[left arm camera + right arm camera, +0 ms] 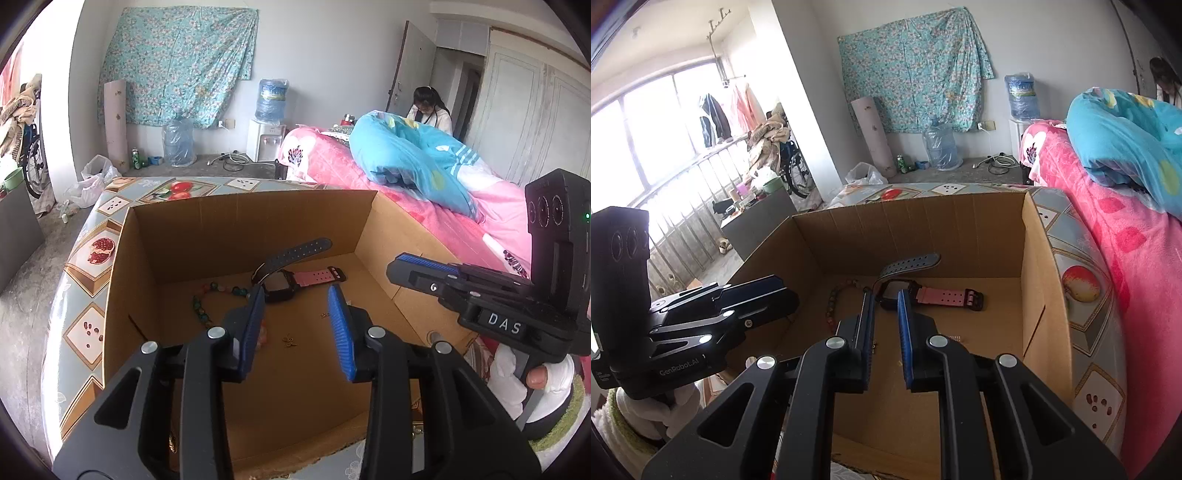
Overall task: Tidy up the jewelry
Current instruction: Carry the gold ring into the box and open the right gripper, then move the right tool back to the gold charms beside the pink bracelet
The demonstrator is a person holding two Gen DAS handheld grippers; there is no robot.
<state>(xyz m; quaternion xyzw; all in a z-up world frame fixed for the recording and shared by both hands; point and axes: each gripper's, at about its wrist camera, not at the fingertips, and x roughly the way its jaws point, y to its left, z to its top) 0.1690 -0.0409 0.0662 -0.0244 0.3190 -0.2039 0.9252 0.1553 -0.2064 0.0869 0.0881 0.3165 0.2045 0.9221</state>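
An open cardboard box [251, 197] [908, 206] stands on the table. On its floor lie a watch [280, 284] [897, 295] with one pink and one dark strap, a bead bracelet [201, 306] [834, 299] and a small gold charm [289, 340]. My left gripper [295, 295] hovers over the box with its blue pads apart and nothing between them. My right gripper [885, 297] hangs above the box beside it, its jaws a narrow gap apart and empty. Each gripper also shows from the side in the other's view: the right gripper [424, 266] and the left gripper [775, 295].
The table [92, 258] carries a fruit-patterned cloth. A bed [424, 206] with a pink blanket and a blue quilt [1126, 147] runs along the right. A person [430, 107] sits beyond it. Water jugs [179, 140] and a dispenser [264, 142] stand at the far wall.
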